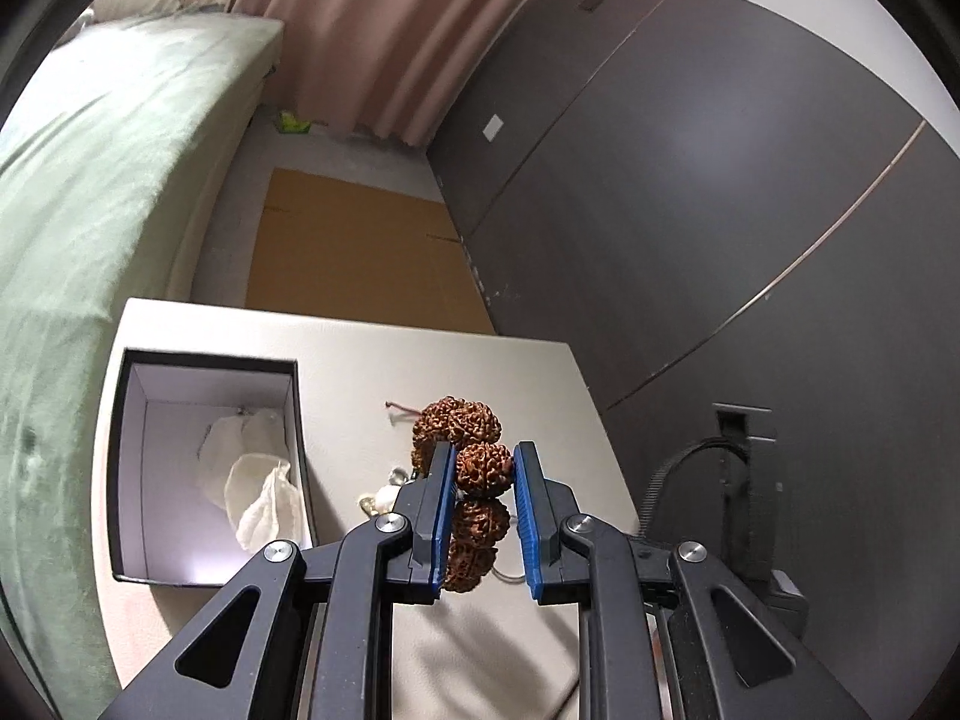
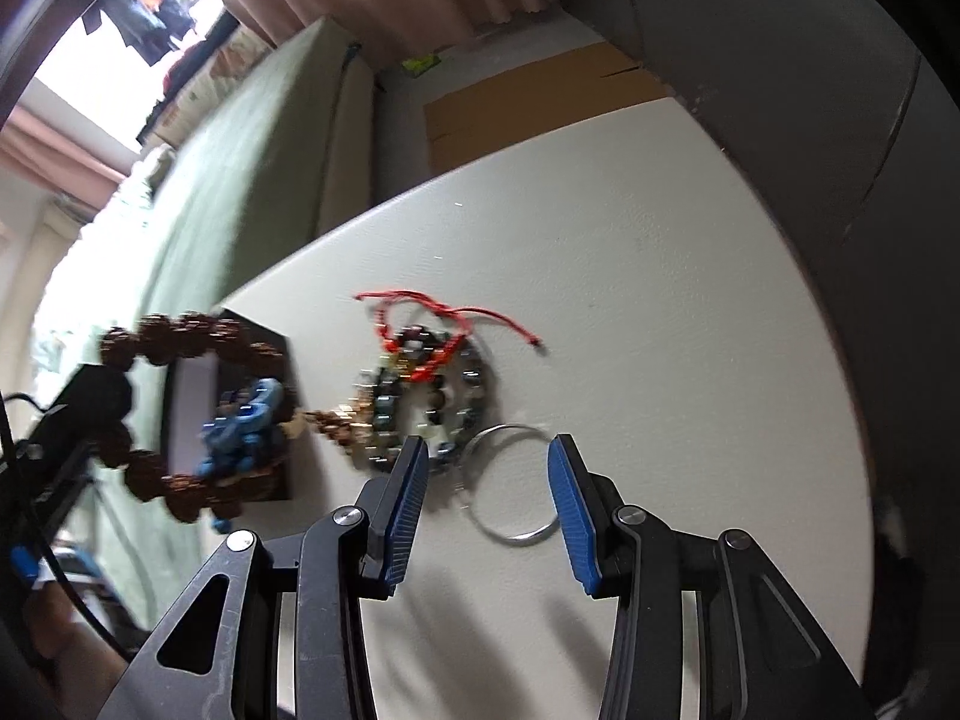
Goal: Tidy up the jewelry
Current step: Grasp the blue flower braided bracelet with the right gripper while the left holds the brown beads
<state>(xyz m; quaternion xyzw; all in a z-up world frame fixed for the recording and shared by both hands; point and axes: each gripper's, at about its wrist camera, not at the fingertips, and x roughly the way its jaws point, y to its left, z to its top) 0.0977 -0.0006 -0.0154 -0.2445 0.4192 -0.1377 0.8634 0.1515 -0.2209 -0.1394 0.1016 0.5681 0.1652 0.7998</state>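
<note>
Brown, wrinkled seed beads of a bracelet point(image 1: 477, 468) sit clamped between the blue pads of the left gripper point(image 1: 483, 468) at lower centre of the left wrist view, the strand held up over the white table point(image 1: 372, 360). At lower left of that frame an open black box point(image 1: 207, 468) with a pale lining holds small cloth pouches point(image 1: 258, 480). In the right wrist view the right gripper point(image 2: 489, 474) stands with its jaws apart and nothing between them, low over a thin metal bangle point(image 2: 516, 486) at lower centre; just beside it, toward mid-frame, lie a dark beaded bracelet point(image 2: 432, 402) and a red cord bracelet point(image 2: 444, 324).
</note>
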